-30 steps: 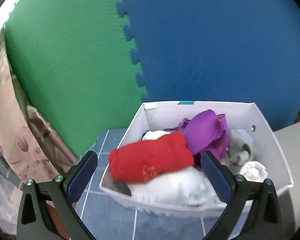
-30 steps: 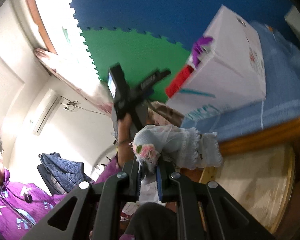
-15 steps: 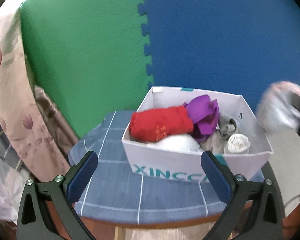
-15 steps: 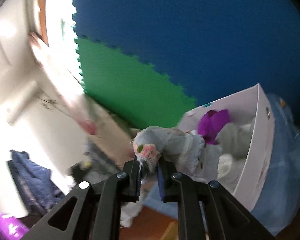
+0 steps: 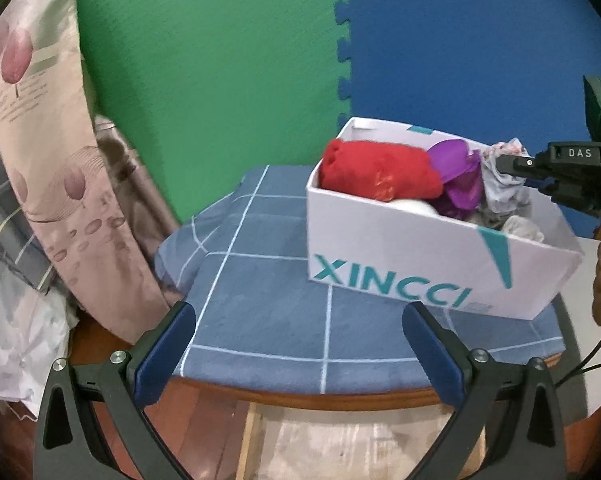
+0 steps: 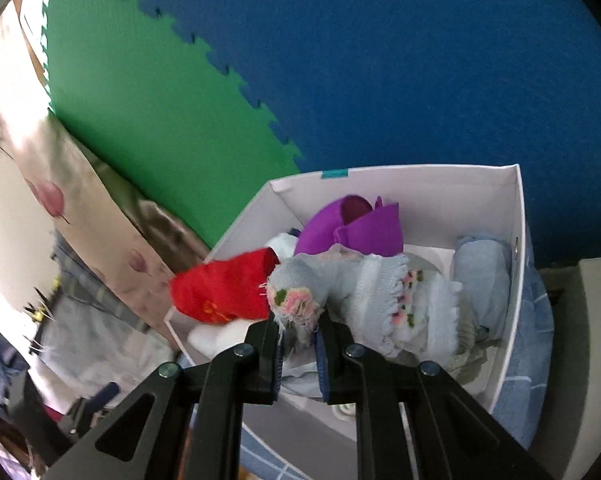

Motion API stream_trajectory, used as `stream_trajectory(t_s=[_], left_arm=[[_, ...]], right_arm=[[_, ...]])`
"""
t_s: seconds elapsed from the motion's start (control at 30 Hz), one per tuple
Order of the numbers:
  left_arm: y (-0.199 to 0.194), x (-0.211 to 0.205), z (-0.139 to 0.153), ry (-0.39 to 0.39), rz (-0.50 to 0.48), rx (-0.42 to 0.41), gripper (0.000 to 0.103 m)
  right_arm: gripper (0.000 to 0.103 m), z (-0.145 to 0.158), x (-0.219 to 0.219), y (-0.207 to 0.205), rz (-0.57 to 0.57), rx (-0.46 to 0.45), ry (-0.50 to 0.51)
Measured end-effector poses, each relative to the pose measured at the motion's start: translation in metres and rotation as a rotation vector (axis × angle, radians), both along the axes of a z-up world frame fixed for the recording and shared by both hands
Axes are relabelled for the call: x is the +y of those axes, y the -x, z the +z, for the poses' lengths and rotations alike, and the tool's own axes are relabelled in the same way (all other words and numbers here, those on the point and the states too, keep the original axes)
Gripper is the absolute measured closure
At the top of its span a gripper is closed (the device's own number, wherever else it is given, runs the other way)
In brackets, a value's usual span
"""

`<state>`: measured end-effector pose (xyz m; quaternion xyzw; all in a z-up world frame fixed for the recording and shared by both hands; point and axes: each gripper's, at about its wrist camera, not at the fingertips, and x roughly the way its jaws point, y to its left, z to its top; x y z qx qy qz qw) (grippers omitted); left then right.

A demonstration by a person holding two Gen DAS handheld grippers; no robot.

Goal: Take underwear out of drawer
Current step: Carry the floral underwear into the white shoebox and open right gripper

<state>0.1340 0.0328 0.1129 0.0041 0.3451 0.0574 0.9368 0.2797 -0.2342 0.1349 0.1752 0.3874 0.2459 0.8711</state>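
Note:
A white cardboard drawer box [image 5: 420, 268] [image 6: 512, 288] stands on a blue checked cushion [image 5: 260, 292]. Inside lie a rolled red garment [image 5: 376, 172] [image 6: 224, 292], a purple piece [image 5: 458, 176] [image 6: 356, 228] and pale rolled items. My right gripper [image 6: 298, 330] is shut on pale blue underwear with pink flower trim [image 6: 364, 300], which hangs over the box. The left wrist view shows that gripper [image 5: 504, 162] at the right edge, over the box, with the underwear [image 5: 500, 184] bunched at its tip. My left gripper [image 5: 298, 332] stands open and empty over the cushion, in front of the box.
Green [image 5: 204, 80] and blue [image 5: 460, 48] foam mats form the wall behind. A pink floral curtain [image 5: 48, 160] and crumpled bedding [image 5: 8, 308] hang at the left. The cushion sits on a round wooden stool [image 5: 340, 398]. A grey surface [image 6: 580, 360] borders the box's right side.
My right gripper swung from beside the stool to above the box, still clamped on the pale blue underwear. My left gripper drew back from the box, which now sits farther right.

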Motion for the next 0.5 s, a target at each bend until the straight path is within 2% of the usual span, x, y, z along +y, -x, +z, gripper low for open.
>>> stream_trajectory(t_s=[0.2,0.27,0.37,0.5], left_arm=[[0.002,0.002,-0.006,-0.023,-0.009,-0.001,0.0],[0.004,0.002,-0.005,-0.022,-0.019,-0.008,0.0],[0.005,0.003,-0.006,-0.018,-0.03,-0.009,0.0],[0.008,0.003,-0.005,-0.012,-0.043,-0.016,0.0]], right_arm=[[0.086,-0.007,0.009,-0.004,-0.031,-0.011,0.045],[0.082,-0.005,0.01,-0.002,-0.041,-0.027,0.043],[0.075,0.0,0.006,0.006,-0.062,-0.081,0.009],[0.073,0.02,0.003,0.032,-0.079,-0.209,-0.013]])
